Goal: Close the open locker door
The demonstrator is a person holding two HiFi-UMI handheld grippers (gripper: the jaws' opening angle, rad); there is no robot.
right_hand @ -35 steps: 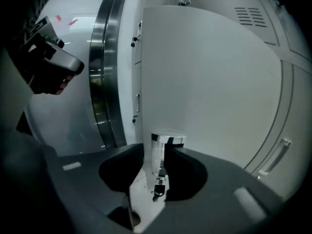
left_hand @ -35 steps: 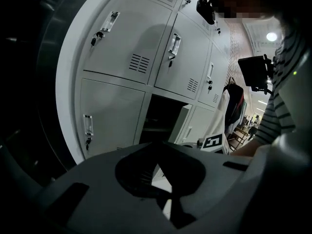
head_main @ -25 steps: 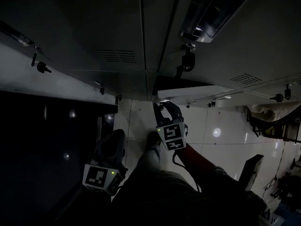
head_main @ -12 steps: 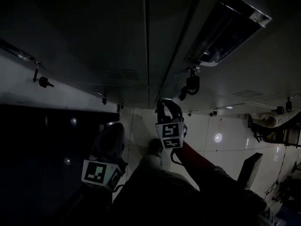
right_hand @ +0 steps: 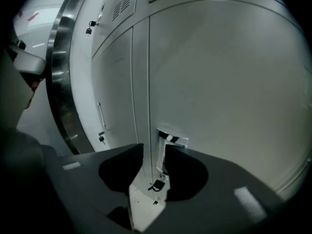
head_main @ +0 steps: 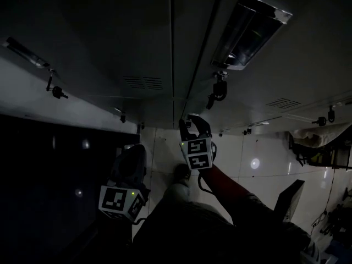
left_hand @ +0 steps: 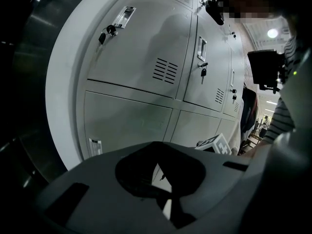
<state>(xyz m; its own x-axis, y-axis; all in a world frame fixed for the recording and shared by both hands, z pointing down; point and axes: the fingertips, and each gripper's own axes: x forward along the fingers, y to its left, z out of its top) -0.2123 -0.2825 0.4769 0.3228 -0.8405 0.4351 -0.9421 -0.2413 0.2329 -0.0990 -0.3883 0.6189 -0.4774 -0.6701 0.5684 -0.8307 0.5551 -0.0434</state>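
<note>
The scene is dim. My right gripper [head_main: 192, 121] is up against the front of a low grey locker door [head_main: 258, 100]. Only a thin pale strip [head_main: 264, 121] shows along that door's edge. In the right gripper view the door face [right_hand: 229, 82] fills the frame, with its recessed handle [right_hand: 170, 140] and key lock [right_hand: 157, 184] seen through the gap between the jaws. The jaws are opening and the pads press on nothing. My left gripper [head_main: 132, 154] hangs lower at the left, away from the lockers, jaws together and empty.
More grey lockers with recessed handles [left_hand: 201, 48] and keys [left_hand: 106, 32] stand in rows. A steel column [right_hand: 61, 82] runs beside them. Glossy white floor tiles [head_main: 258, 164] lie below, with the person's shoe [head_main: 180, 172] and furniture [head_main: 316, 147] at right.
The wide pale edge of the open door has shrunk to a thin line as the door swung in. My right gripper has moved forward with it; the left has barely shifted.
</note>
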